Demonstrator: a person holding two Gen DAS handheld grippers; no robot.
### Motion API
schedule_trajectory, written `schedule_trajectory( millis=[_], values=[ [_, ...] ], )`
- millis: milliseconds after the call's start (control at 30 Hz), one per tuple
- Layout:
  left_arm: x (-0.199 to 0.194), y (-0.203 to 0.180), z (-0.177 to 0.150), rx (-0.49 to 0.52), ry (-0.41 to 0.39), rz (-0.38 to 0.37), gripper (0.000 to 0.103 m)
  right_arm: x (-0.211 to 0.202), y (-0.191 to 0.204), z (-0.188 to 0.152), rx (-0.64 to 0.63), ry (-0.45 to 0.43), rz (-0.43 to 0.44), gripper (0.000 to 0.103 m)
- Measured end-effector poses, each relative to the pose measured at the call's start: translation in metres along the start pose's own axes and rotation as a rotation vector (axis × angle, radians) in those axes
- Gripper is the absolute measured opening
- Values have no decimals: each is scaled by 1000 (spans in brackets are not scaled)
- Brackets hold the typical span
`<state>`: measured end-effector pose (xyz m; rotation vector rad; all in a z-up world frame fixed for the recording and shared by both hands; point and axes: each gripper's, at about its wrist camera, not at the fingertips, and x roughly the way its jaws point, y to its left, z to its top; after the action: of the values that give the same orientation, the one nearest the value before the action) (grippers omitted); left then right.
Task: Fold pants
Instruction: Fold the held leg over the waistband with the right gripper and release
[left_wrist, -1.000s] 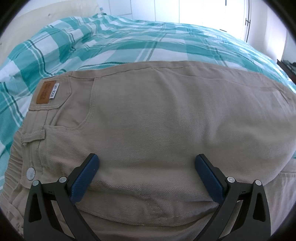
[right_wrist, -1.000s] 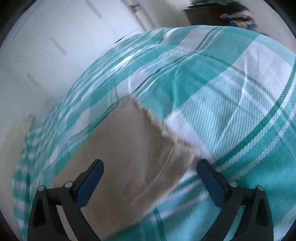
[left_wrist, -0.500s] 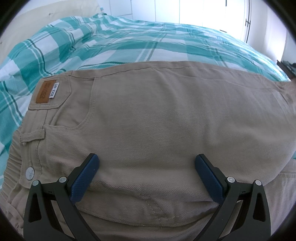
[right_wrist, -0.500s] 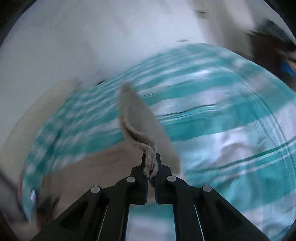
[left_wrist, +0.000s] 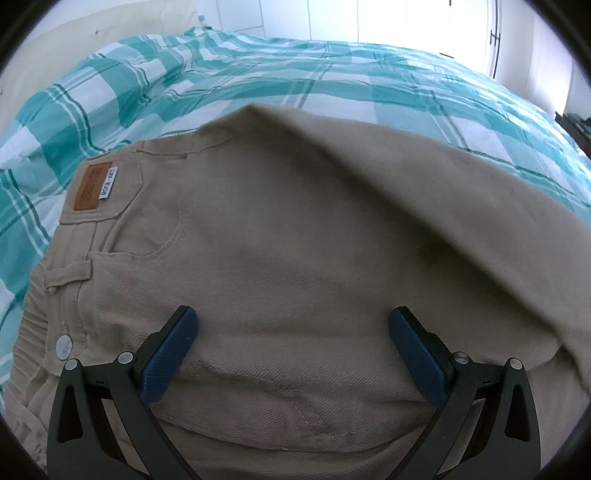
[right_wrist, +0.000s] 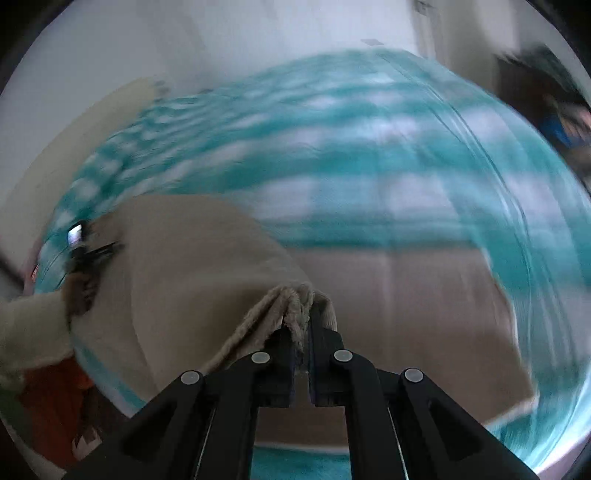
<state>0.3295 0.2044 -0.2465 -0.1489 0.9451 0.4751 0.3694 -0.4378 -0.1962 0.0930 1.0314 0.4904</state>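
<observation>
Beige pants (left_wrist: 280, 251) lie on a teal checked bedspread (left_wrist: 332, 85), waistband and brown leather patch (left_wrist: 92, 186) at the left. My left gripper (left_wrist: 293, 347) rests open on the thigh area, blue pads wide apart, nothing pinched. A fold of the leg (left_wrist: 424, 192) arches over the pants from the right, blurred. In the right wrist view my right gripper (right_wrist: 301, 332) is shut on the frayed leg hem (right_wrist: 295, 301), holding it above the lower layer of pants (right_wrist: 406, 302). The picture there is smeared by motion.
A cream headboard or pillow (left_wrist: 74, 44) lies at the far left. White wardrobe doors (left_wrist: 406, 18) stand behind the bed. A person's sleeve (right_wrist: 29, 325) and the other gripper (right_wrist: 85, 251) appear at left in the right wrist view. Dark furniture (right_wrist: 546, 96) stands at the far right.
My right gripper went from open over the hem to shut on it, then carried it up and across over the pants. A raised fold of leg now enters the left wrist view. The left gripper stayed put.
</observation>
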Motion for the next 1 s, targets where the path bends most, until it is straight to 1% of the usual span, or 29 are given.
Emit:
schedule_trajectory(
  millis=[33,67,100,133,167,233,300,367,400,467,567,633,700,800,833,900,1000],
  values=[
    [0,0,0,1,2,3,102,9,-10,-5,30,26,-43,11],
    [0,0,0,3,2,4,103,15,-14,-6,41,40,-68,19],
    [0,0,0,4,2,6,102,22,-18,-6,50,59,-109,24],
    [0,0,0,4,3,6,102,25,-21,-5,56,70,-142,42],
    [0,0,1,4,5,6,102,25,-23,-4,62,69,-171,61],
    [-1,0,2,2,14,6,102,20,-25,-2,79,52,-230,74],
    [-2,0,5,2,31,7,103,7,-33,-1,119,24,-283,75],
    [-7,1,8,9,65,7,102,-8,-36,0,159,-8,-345,76],
    [-13,2,9,12,86,7,102,-12,-36,6,173,-20,-364,76],
    [-28,4,6,10,95,0,102,-35,-32,6,213,-71,-405,80],
    [-62,8,-10,-7,83,-50,102,-60,-13,6,224,-144,-430,81],
    [-86,10,-29,-24,77,-94,102,-69,7,4,202,-179,-432,81],
    [-104,9,-48,-30,78,-141,102,-74,29,2,171,-201,-417,82],
    [-126,4,-73,-18,78,-182,102,-64,80,1,83,-204,-344,83],
    [-132,3,-79,-11,86,-196,102,-55,107,1,35,-194,-298,83],
    [-142,1,-87,18,98,-238,102,-36,146,-2,-36,-164,-214,83],
    [-164,2,-95,94,79,-264,102,-9,198,-7,-120,-125,-111,83]
  ],
)
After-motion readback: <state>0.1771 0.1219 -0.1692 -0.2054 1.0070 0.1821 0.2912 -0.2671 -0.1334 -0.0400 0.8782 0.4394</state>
